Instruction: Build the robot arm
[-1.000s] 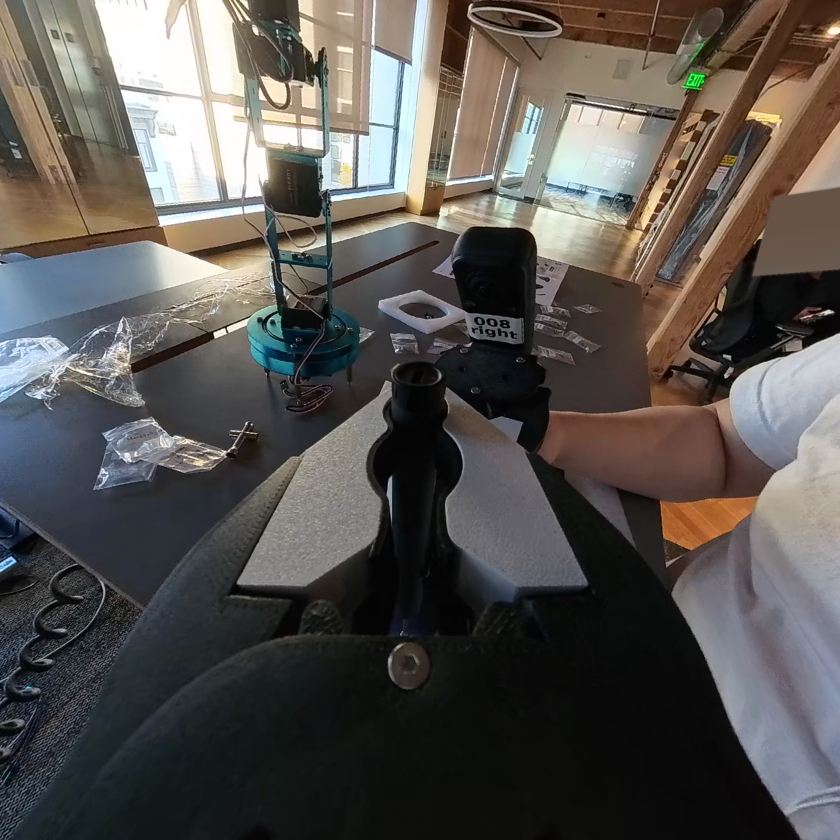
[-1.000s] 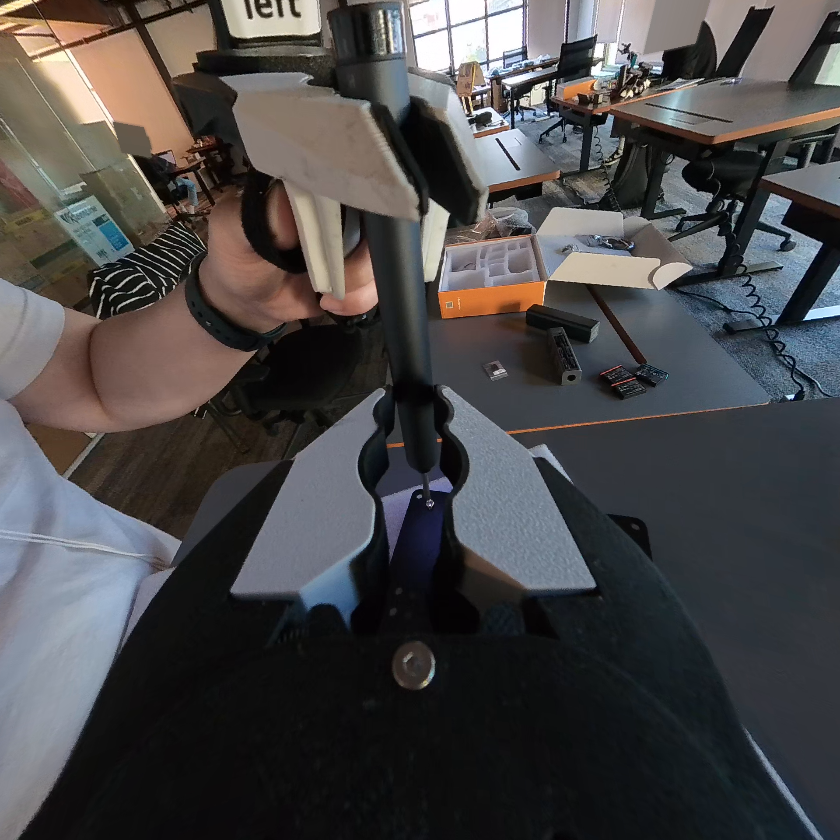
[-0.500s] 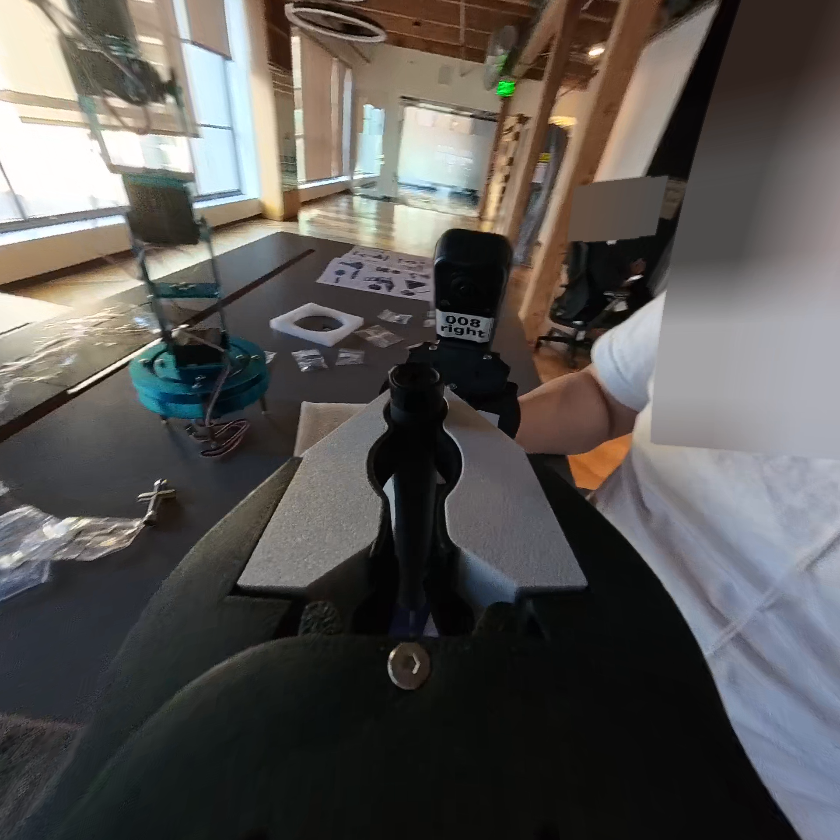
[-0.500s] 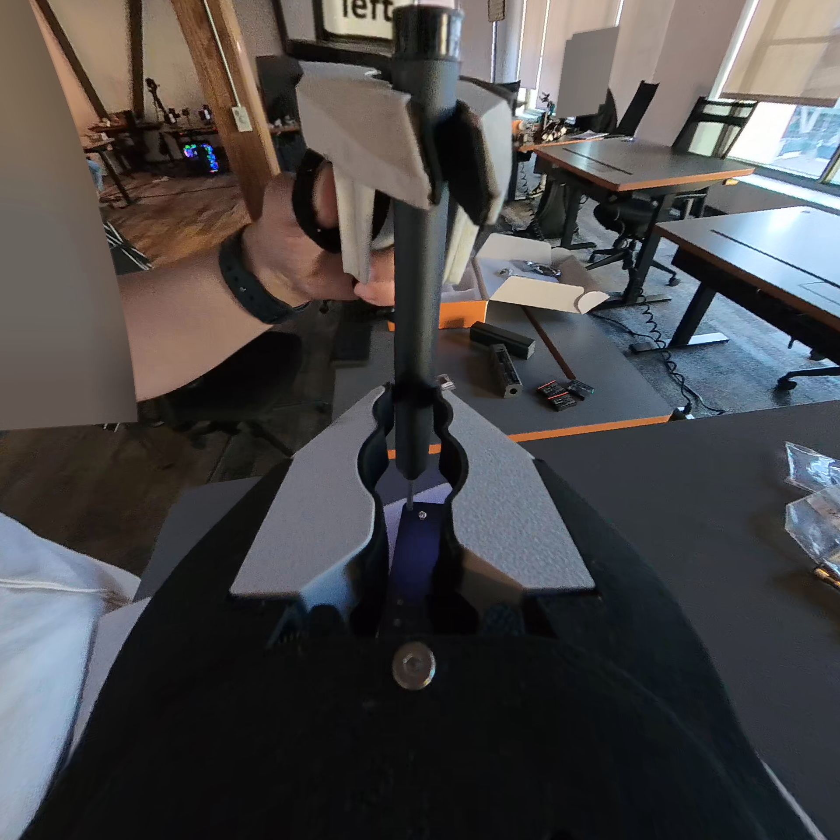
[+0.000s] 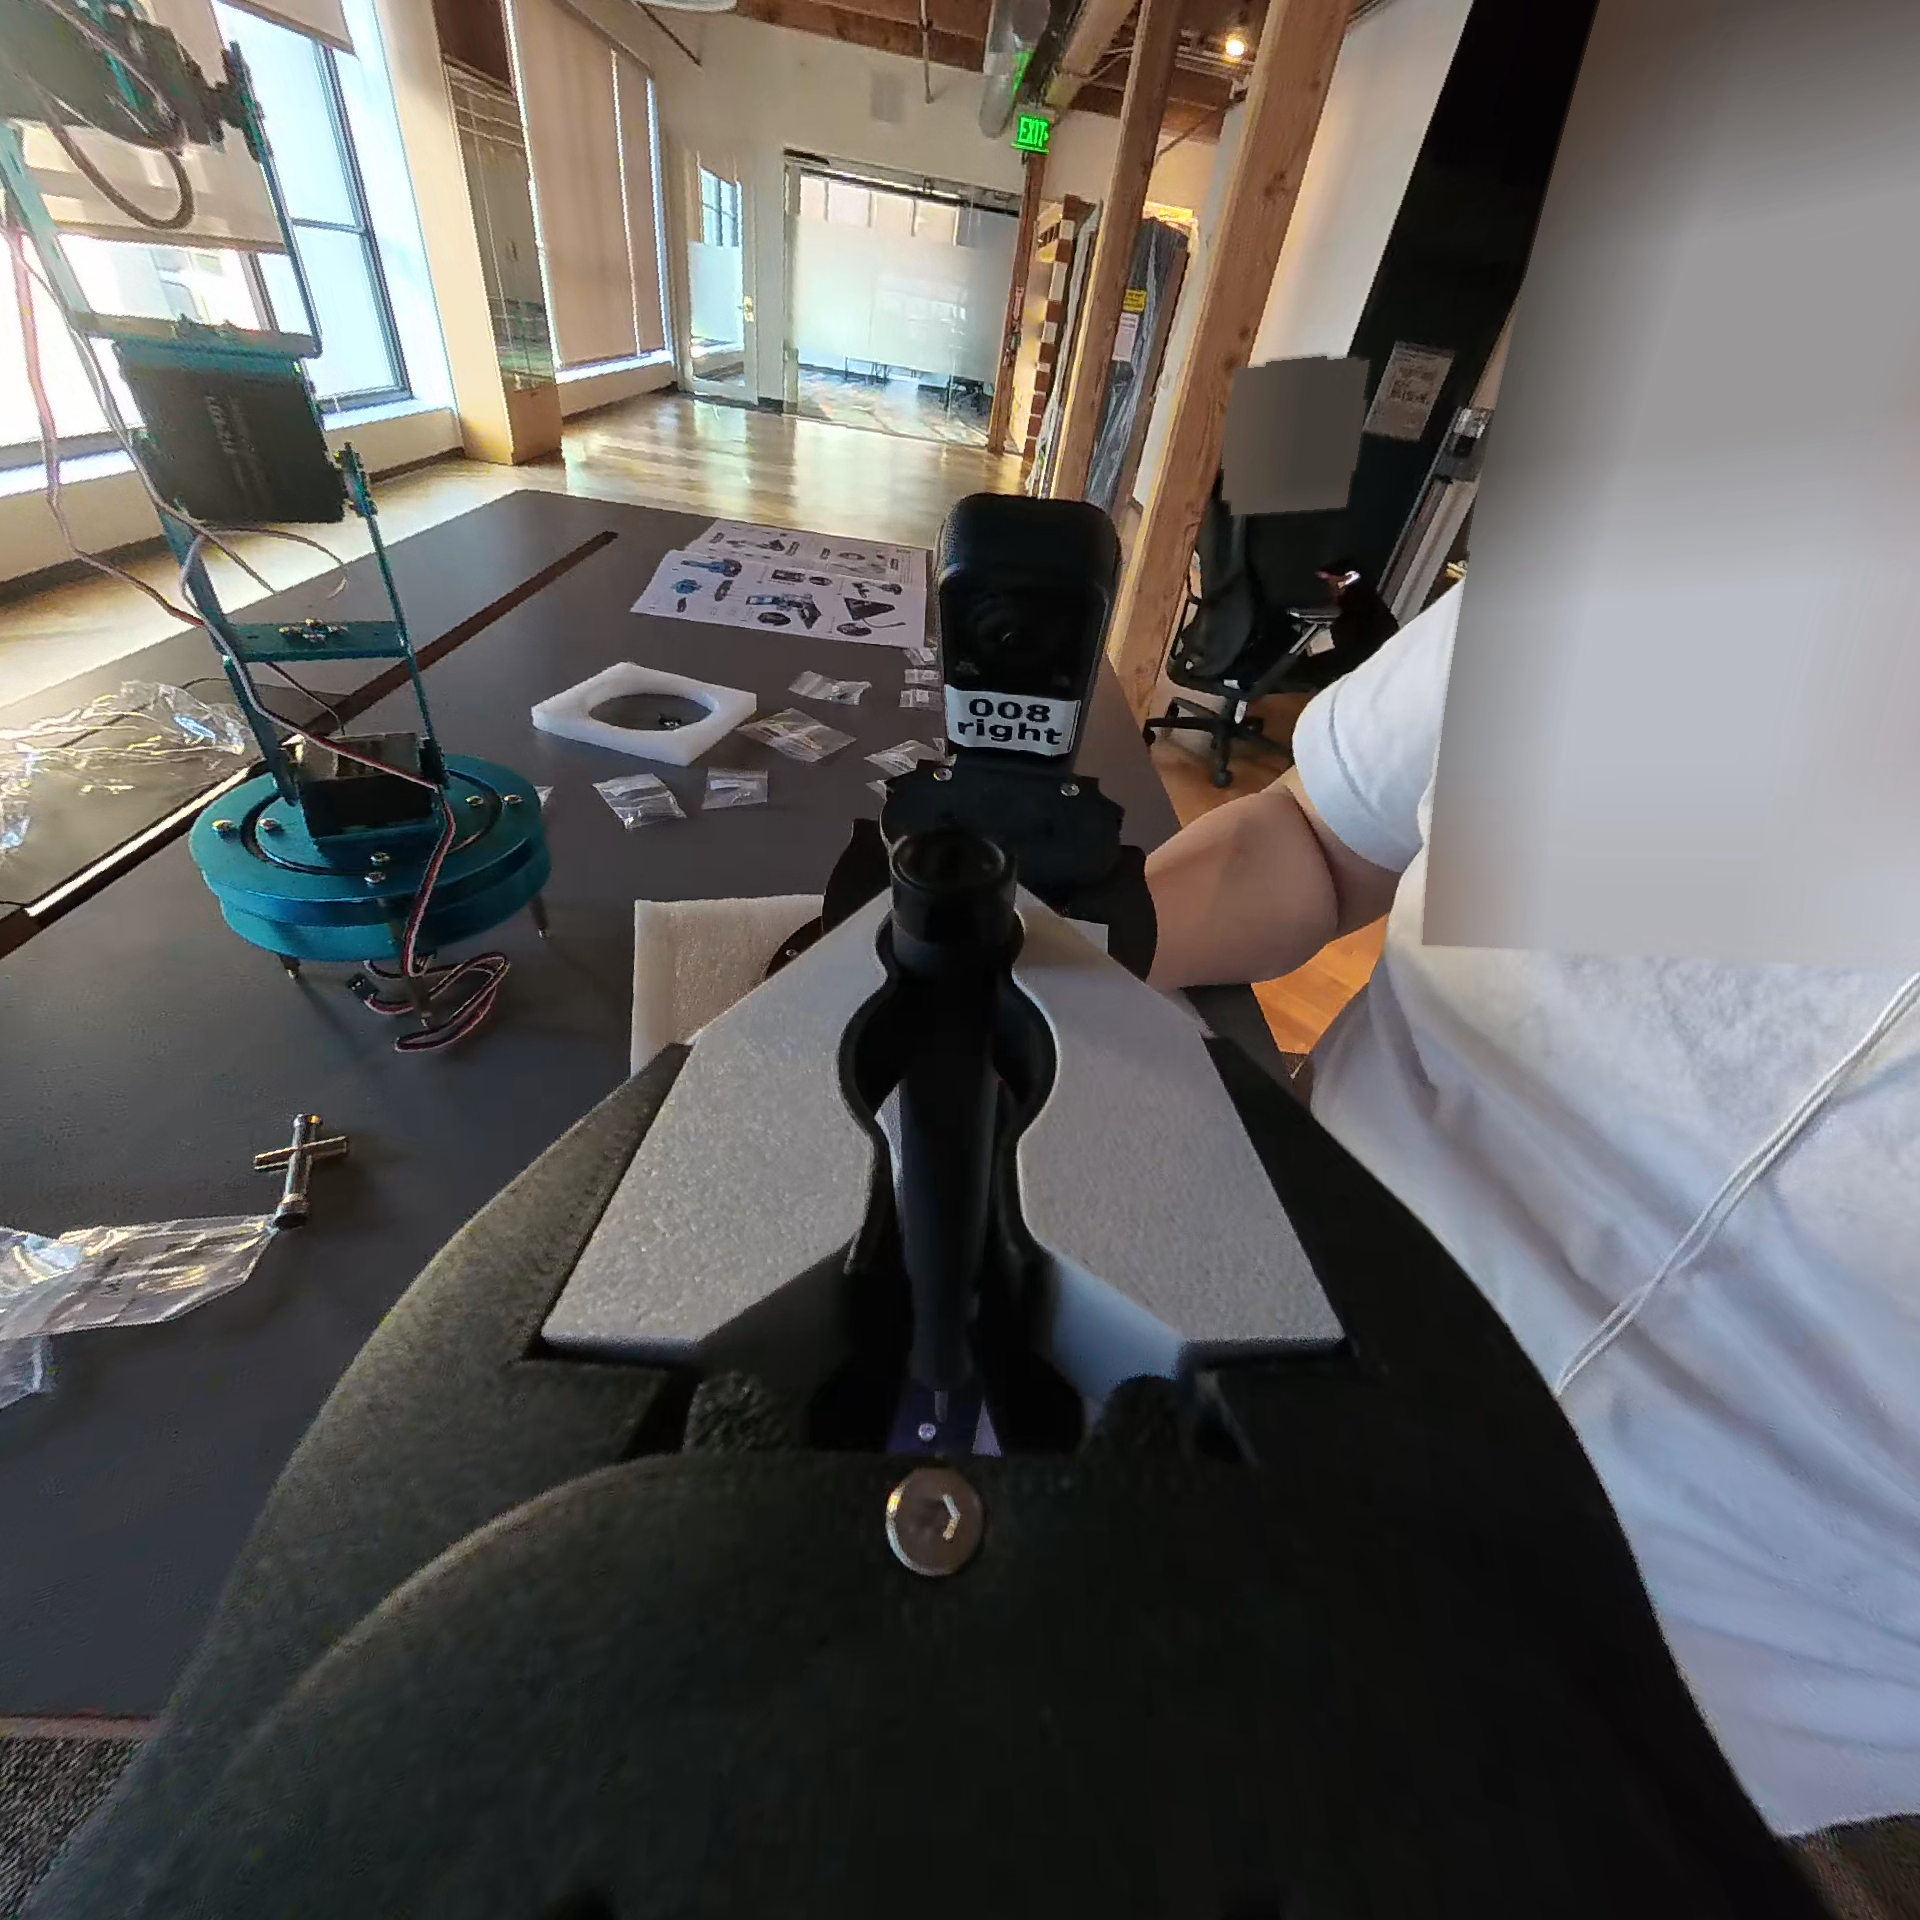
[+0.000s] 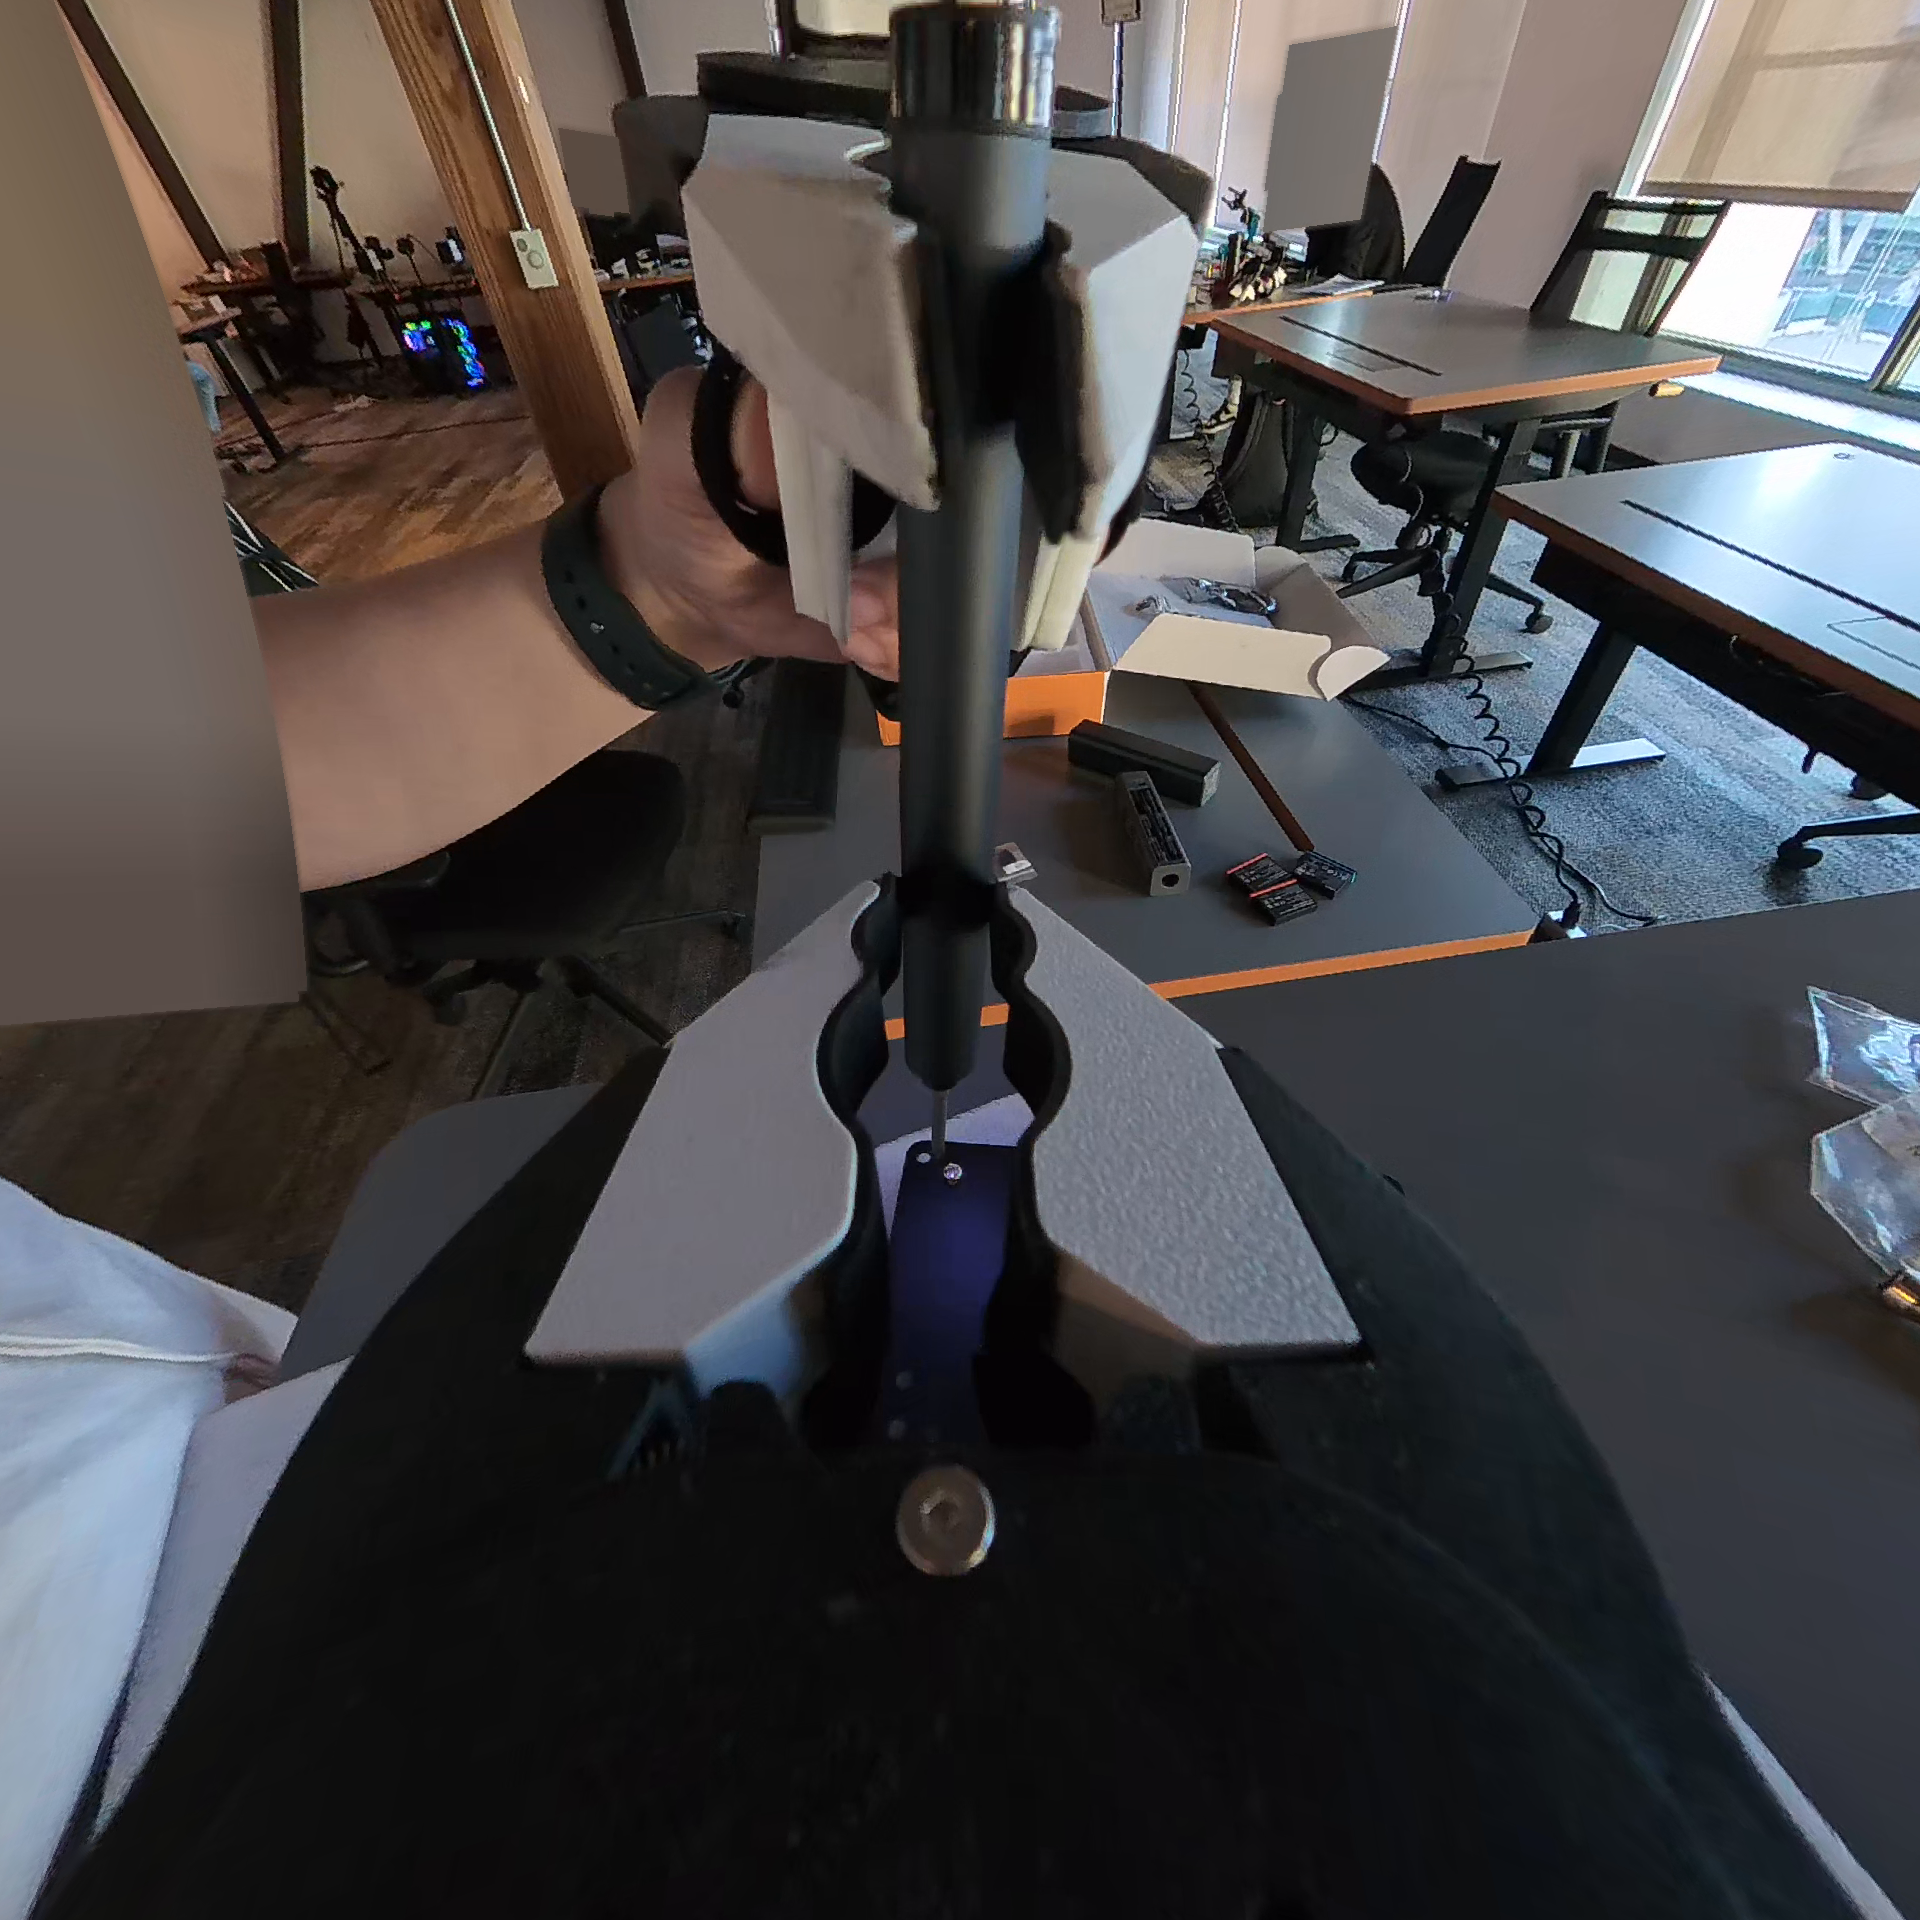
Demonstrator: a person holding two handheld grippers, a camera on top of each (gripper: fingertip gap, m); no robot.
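My left gripper point(image 5: 951, 935) is shut on a black screwdriver point(image 5: 940, 1143), which stands between its grey fingers with the cap end up. In the right wrist view the same screwdriver point(image 6: 951, 675) comes down from the left gripper's white fingers point(image 6: 831, 312). It passes through the notch at my right gripper's point(image 6: 940, 904) tips. Its thin bit rests on a small screw point(image 6: 952, 1172) at the far end of a dark blue plate point(image 6: 945, 1257). The plate is held between the right fingers, over a white foam sheet point(image 5: 707, 966). The right gripper's camera housing point(image 5: 1023, 613) faces the left view.
On the dark table point(image 5: 156, 1039) stand a teal robot arm base point(image 5: 369, 862) with loose wires, a white foam frame point(image 5: 644, 712), small bags point(image 5: 795, 732), a printed sheet point(image 5: 790, 587) and a cross wrench point(image 5: 299, 1158). An orange box point(image 6: 1049, 707) sits on the desk beyond. The grippers' ends are close to 9 cm from one another. My right gripper's tips are some 25 cm from the cross wrench point(image 5: 299, 1158).
Both grippers have swung round together, so the left view has panned right and the right view left. The screwdriver stays gripped with its bit at the screw on the plate.
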